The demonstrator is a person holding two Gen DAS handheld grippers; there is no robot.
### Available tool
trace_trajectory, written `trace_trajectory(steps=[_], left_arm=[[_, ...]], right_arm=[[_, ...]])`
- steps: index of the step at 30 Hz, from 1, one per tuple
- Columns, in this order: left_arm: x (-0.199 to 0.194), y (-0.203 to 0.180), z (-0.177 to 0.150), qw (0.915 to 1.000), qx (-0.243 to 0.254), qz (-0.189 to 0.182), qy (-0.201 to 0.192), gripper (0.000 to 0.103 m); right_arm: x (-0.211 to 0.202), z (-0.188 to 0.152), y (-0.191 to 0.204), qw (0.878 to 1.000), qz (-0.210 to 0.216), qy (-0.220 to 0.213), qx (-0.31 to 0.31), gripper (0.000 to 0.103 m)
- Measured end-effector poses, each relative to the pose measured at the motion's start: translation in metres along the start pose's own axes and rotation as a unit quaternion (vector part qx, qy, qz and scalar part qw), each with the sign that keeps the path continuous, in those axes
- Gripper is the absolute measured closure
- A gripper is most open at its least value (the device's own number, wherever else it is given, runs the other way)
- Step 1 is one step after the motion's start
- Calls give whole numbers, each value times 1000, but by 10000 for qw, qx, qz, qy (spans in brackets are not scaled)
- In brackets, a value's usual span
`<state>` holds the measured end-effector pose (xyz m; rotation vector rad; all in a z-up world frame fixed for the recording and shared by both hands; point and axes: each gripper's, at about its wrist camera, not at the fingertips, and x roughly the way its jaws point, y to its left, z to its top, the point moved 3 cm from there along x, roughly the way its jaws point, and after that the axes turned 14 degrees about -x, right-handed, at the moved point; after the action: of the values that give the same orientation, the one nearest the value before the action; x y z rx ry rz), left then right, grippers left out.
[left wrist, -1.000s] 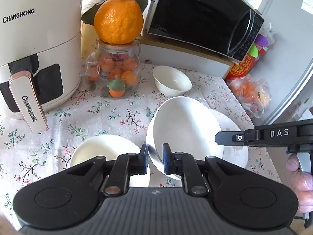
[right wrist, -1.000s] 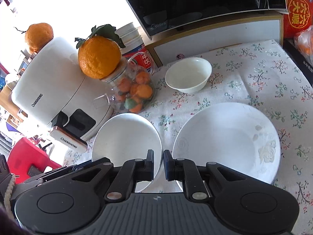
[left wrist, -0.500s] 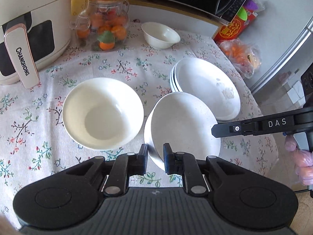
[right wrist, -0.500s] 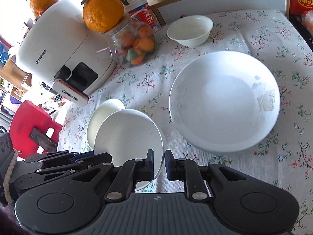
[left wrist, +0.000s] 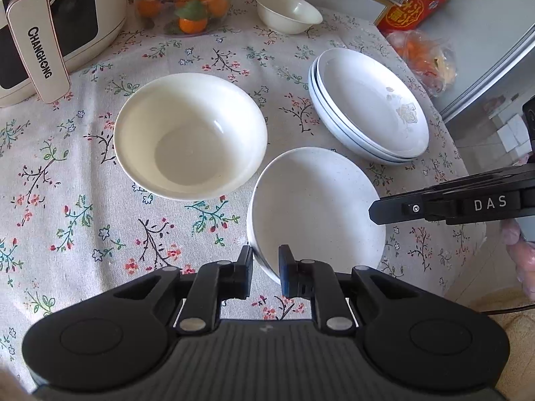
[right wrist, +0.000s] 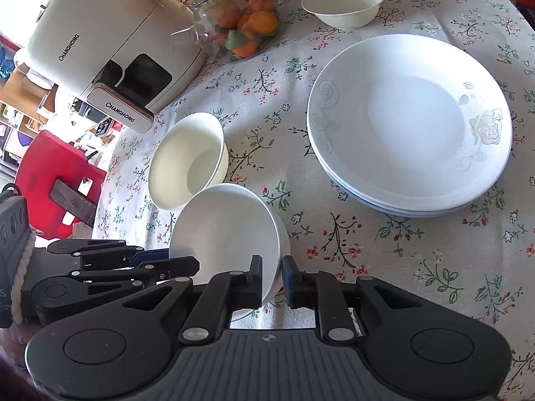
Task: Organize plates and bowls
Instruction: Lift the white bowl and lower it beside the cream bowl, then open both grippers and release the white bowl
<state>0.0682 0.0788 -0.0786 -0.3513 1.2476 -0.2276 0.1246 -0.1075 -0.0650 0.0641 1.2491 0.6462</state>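
Both grippers hold one white bowl (left wrist: 314, 207) by opposite rims, above the flowered tablecloth. My left gripper (left wrist: 264, 272) is shut on its near rim. My right gripper (right wrist: 271, 277) is shut on the same bowl (right wrist: 224, 230) from the other side; its fingers (left wrist: 394, 209) show in the left wrist view. A larger cream bowl (left wrist: 190, 133) sits on the cloth to the left, also in the right wrist view (right wrist: 187, 163). A stack of white plates (left wrist: 371, 103) with a rose print sits at the right (right wrist: 411, 123). A small bowl (left wrist: 287, 11) stands at the back (right wrist: 344, 1).
A white Changhong air fryer (left wrist: 50, 33) stands at the back left (right wrist: 110, 43). A glass jar of oranges (left wrist: 187, 0) is beside it (right wrist: 244, 23). A bag of oranges (left wrist: 424, 53) and a red box (left wrist: 411, 10) sit at the back right near the table edge.
Both grippers, still holding the white bowl, have pulled back and lowered it toward the near table edge. The plate stack and cream bowl now lie fully uncovered.
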Motion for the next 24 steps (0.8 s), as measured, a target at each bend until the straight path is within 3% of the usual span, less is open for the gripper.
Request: trace_trajectory(steps=[5,16,22,24], left_arm=[[0,0,0,10000,-41,-47,15,89],[-5,4,1,9999,-110,-81,-7,78],[-7,5,2,9999,-125,-63,-4,65],[-8,4,2,9999,-110,-55,-4,51]], right_arm=[[3,0,-2,10000,35,34,17,89],[8,1,-3,9999,50,106,7,84],[4,4,-7,10000,46,14,65,72],[2,5,-7,10000,56,-24,63,71]])
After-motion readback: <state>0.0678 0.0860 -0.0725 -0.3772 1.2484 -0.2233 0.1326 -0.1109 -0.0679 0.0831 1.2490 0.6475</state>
